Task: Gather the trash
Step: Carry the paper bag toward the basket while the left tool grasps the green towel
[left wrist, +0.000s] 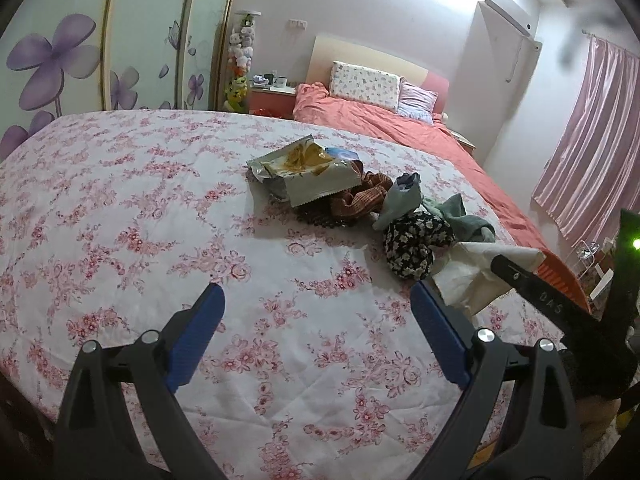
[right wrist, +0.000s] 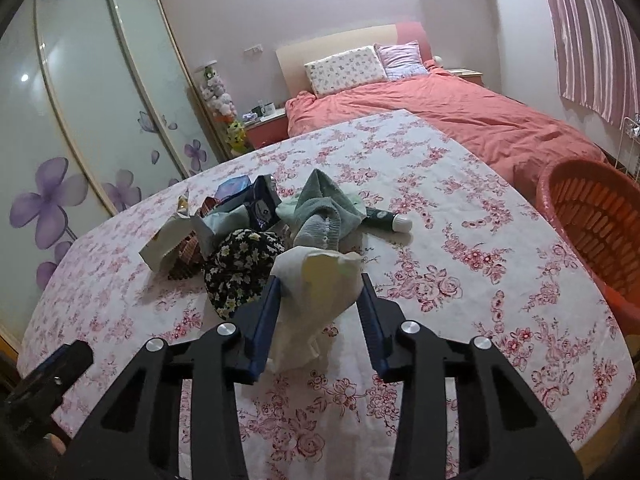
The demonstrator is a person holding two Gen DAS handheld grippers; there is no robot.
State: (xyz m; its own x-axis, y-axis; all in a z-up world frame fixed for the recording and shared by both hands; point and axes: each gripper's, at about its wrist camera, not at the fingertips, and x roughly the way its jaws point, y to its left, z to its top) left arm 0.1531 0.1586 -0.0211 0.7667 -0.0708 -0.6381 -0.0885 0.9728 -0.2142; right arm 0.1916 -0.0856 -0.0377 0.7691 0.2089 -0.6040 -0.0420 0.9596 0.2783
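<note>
A pile lies on the floral quilt (left wrist: 120, 208): an open snack bag (left wrist: 304, 170), brown checked cloth (left wrist: 360, 196), black floral cloth (left wrist: 416, 240), grey-green socks (right wrist: 320, 216), a blue packet (right wrist: 262, 200) and a dark tube (right wrist: 386, 216). My right gripper (right wrist: 320, 284) is shut on a crumpled white paper bag (right wrist: 316, 284), which also shows in the left wrist view (left wrist: 476, 272). My left gripper (left wrist: 318, 300) is open and empty above the quilt, in front of the pile.
An orange laundry basket (right wrist: 592, 216) stands at the quilt's right edge. A bed with a coral duvet (right wrist: 460, 112) lies behind. A wardrobe with purple flowers (right wrist: 80, 120) is on the left, pink curtains (left wrist: 592, 148) on the right.
</note>
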